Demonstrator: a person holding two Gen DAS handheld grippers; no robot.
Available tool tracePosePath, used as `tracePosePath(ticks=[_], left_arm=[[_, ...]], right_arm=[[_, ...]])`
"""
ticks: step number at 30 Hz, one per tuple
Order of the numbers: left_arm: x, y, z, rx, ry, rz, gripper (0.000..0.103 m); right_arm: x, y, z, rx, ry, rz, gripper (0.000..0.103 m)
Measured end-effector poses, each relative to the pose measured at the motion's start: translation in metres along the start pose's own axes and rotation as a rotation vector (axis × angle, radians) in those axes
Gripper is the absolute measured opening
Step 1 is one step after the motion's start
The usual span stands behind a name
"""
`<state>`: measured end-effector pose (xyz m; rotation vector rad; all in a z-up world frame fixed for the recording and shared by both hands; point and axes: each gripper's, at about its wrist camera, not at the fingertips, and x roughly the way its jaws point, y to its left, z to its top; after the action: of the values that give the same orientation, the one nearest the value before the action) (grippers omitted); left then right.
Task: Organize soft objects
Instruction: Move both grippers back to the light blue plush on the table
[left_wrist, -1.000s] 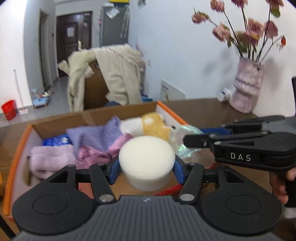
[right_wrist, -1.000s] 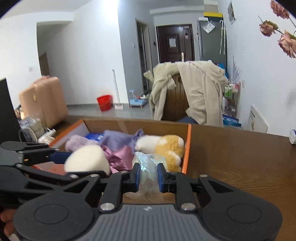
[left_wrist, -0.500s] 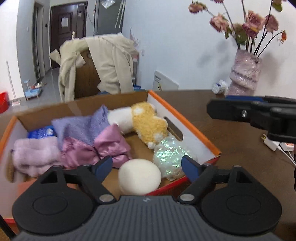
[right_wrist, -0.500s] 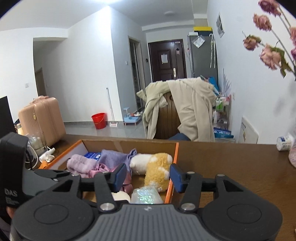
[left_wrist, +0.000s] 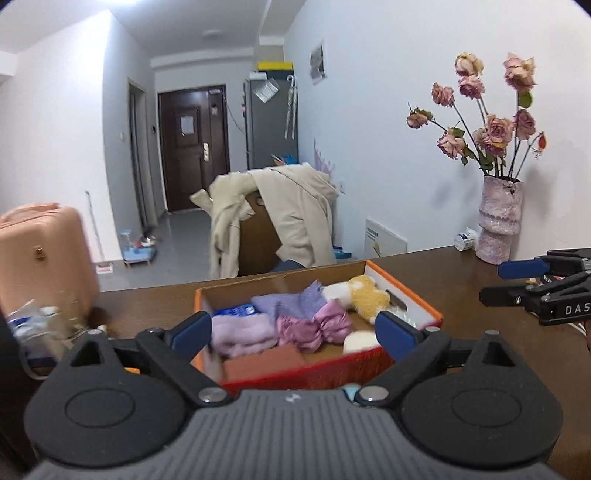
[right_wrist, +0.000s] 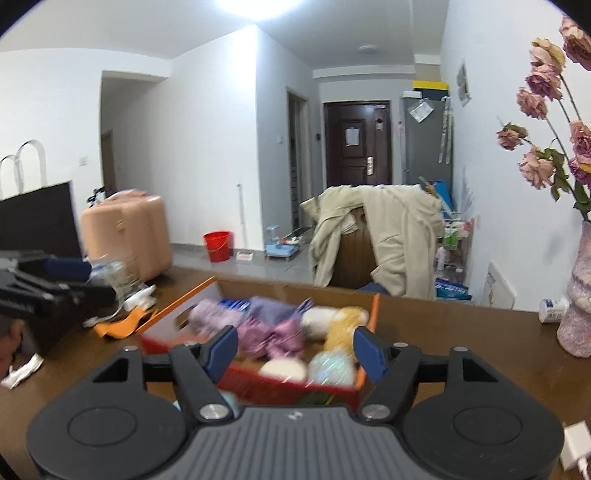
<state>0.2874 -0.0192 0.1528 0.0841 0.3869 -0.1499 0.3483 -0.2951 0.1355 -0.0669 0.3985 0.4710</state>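
An orange-rimmed cardboard box (left_wrist: 424, 306) sits on the brown table and holds soft things: a white sponge (left_wrist: 360, 340), a pink bow (left_wrist: 317, 328), a lilac towel (left_wrist: 242, 332), a purple cloth (left_wrist: 291, 302), a yellow-white plush toy (left_wrist: 364, 293). In the right wrist view the box (right_wrist: 375, 306) also shows the sponge (right_wrist: 282, 369) and a shiny plastic ball (right_wrist: 332, 365). My left gripper (left_wrist: 293, 332) is open and empty, pulled back above the box's near edge. My right gripper (right_wrist: 295, 350) is open and empty, also back from the box.
A pink vase (left_wrist: 498, 221) with dried roses stands at the table's back right, a small white bottle (left_wrist: 465, 240) beside it. Clutter and an orange rag (right_wrist: 118, 325) lie left of the box. A chair with a beige coat (left_wrist: 280, 214) stands behind the table.
Both grippers opened, letting the sponge and the plastic ball drop into the box, then drew back and up away from the box.
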Motion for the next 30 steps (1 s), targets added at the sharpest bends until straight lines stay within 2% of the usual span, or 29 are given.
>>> tracePosePath(ticks=[5, 11, 14, 19, 23, 30], left_arm=[[-0.047, 0.003, -0.046, -0.037, 0.002, 0.028, 0.098], [-0.082, 0.004, -0.116, -0.122, 0.083, 0.032, 0.098], [-0.087, 0.007, -0.136, -0.166, 0.123, 0.030, 0.098], [-0.092, 0.015, -0.143, -0.174, 0.121, 0.040, 0.098], [-0.089, 0.014, -0.144, -0.178, 0.115, 0.033, 0.098], [-0.059, 0.018, -0.136, -0.190, 0.140, 0.009, 0.097]], right_arm=[[-0.026, 0.033, -0.042, -0.008, -0.025, 0.054, 0.073], [-0.046, 0.063, -0.098, 0.079, 0.029, 0.067, 0.073], [-0.051, 0.077, -0.124, 0.122, 0.073, 0.083, 0.073], [-0.056, 0.089, -0.143, 0.127, 0.126, 0.069, 0.073], [-0.057, 0.091, -0.139, 0.135, 0.118, 0.057, 0.073], [-0.040, 0.082, -0.133, 0.154, 0.141, 0.052, 0.073]])
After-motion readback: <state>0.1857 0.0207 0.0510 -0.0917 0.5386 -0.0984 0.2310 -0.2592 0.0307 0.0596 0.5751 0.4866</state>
